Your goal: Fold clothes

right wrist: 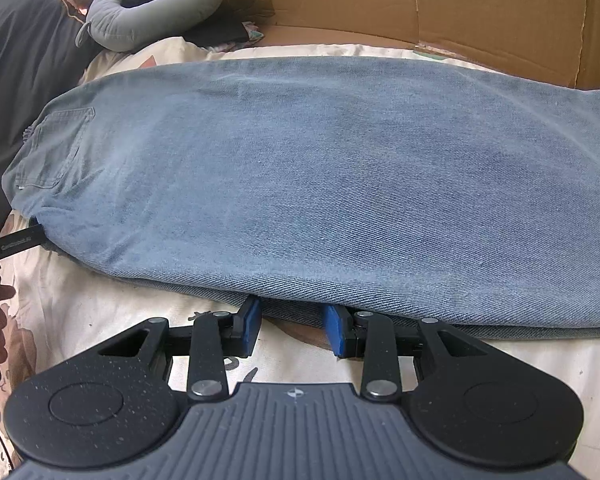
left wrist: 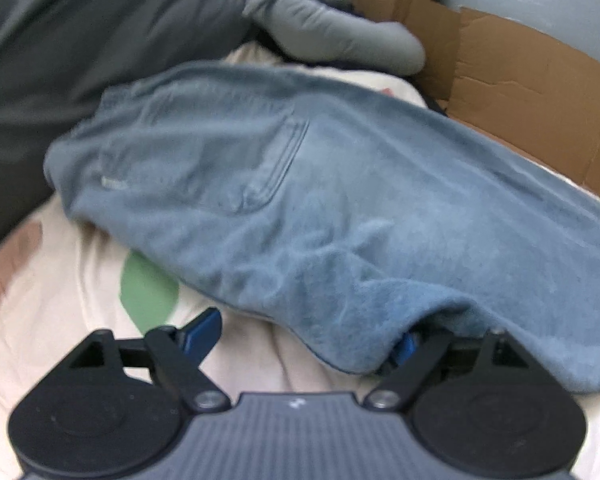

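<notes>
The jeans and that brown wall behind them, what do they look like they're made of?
The jeans look like faded blue denim, matte: diagonal twill weave, stitched back pocket, thick hemmed edge. The brown wall looks like corrugated cardboard, dull and uncoated: creases, fold lines and a torn edge show. Both are judged by look only.

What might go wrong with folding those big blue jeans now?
1. The left tongs stand wide, with only one pad under the jeans, so they may close on too little cloth and the corner could slip out.
2. The right tongs only touch the jeans' near edge, so they may catch just one layer, making a crooked fold.
3. The cardboard box sits close behind, so the jeans might snag on it.
</notes>
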`<state>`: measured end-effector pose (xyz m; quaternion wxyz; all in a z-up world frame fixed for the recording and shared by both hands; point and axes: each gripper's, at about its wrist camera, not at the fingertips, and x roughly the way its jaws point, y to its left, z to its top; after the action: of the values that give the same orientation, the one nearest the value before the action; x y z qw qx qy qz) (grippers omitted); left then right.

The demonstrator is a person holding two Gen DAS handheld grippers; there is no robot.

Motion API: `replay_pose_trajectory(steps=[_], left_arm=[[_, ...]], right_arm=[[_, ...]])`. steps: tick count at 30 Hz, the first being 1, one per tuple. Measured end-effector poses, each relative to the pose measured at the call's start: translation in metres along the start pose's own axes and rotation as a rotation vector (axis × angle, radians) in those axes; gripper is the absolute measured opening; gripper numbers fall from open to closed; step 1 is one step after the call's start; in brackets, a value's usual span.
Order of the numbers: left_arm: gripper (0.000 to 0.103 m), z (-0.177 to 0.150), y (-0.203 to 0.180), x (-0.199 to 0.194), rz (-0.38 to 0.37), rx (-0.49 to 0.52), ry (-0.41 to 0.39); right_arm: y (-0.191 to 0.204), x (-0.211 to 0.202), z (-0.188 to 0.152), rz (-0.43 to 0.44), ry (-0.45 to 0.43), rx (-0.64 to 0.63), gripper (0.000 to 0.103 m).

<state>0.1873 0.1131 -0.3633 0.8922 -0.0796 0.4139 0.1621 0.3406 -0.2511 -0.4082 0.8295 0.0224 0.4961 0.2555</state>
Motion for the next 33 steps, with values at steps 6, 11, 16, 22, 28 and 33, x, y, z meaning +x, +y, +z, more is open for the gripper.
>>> replay_pose_trajectory(steps=[6, 11, 16, 22, 28, 33], left_arm=[[0.044, 0.003, -0.001, -0.012, -0.04, 0.086, 0.014], [0.025, 0.008, -0.004, -0.026, -0.048, 0.167, 0.02], [0.021, 0.017, 0.0, -0.04, -0.062, 0.166, 0.028], [0.026, 0.012, 0.008, -0.037, -0.104, 0.131, 0.056], [0.048, -0.005, 0.018, -0.022, -0.115, 0.063, 0.061], [0.047, -0.012, 0.018, -0.017, -0.16, 0.036, 0.059]], right_arm=[[0.0, 0.0, 0.0, 0.003, 0.001, -0.003, 0.04], [-0.001, 0.001, -0.001, 0.01, 0.0, -0.001, 0.04], [-0.003, 0.001, 0.0, 0.015, 0.002, 0.002, 0.04], [-0.004, 0.002, 0.0, 0.02, 0.003, 0.006, 0.04], [-0.003, 0.002, 0.0, 0.016, 0.004, 0.008, 0.04], [-0.009, -0.002, 0.001, 0.033, 0.003, 0.073, 0.04]])
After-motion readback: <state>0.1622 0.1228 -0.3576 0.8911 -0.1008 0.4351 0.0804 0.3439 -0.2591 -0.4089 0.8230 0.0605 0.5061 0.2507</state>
